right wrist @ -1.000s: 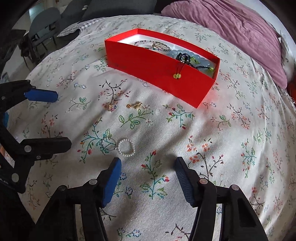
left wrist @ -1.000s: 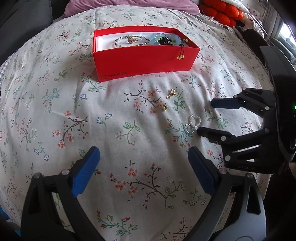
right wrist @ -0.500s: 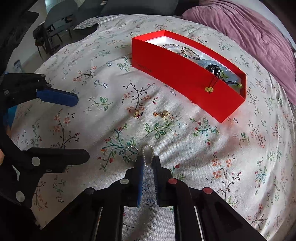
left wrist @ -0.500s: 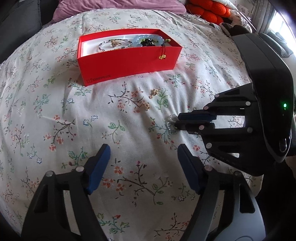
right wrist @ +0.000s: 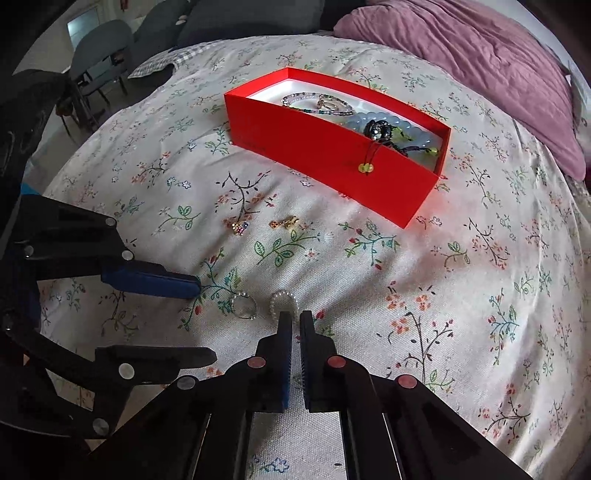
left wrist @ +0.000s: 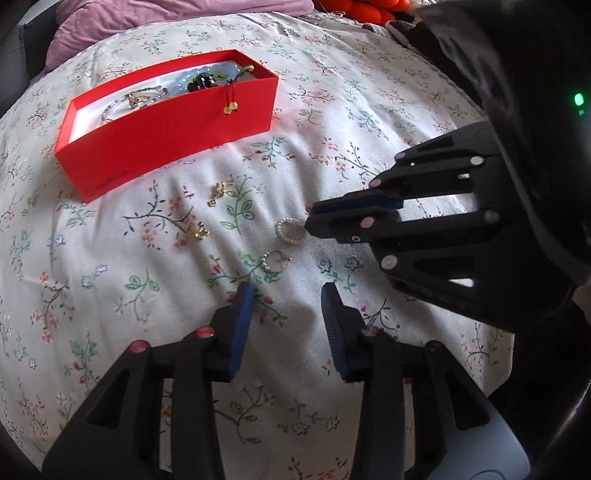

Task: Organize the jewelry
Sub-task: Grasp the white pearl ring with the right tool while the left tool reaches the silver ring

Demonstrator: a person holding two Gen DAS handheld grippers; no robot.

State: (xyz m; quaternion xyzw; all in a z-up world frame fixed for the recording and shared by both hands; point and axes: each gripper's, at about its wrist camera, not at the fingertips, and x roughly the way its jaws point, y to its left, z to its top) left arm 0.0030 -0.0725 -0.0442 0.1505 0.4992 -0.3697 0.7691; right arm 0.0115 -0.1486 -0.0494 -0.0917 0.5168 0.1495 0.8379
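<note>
A small pearl ring (left wrist: 290,230) (right wrist: 283,303) lies on the floral bedspread. My right gripper (right wrist: 295,319) (left wrist: 308,221) is shut on its near edge. A silver ring with pearls (left wrist: 274,261) (right wrist: 243,305) lies beside it. My left gripper (left wrist: 286,299) (right wrist: 201,317) is open just in front of that silver ring. Two small gold earrings (left wrist: 218,191) (left wrist: 201,230) lie further out. A red box (left wrist: 166,123) (right wrist: 332,162) holds bracelets and a blue bead bracelet (right wrist: 384,122).
A purple quilt (right wrist: 480,66) lies behind the box. Orange cushions (left wrist: 362,5) sit at the far edge. Grey chairs (right wrist: 99,62) stand beyond the bed at the left of the right wrist view.
My right gripper moved in and shut on the pearl ring. My left gripper came closer to the silver ring and its jaws narrowed, still open.
</note>
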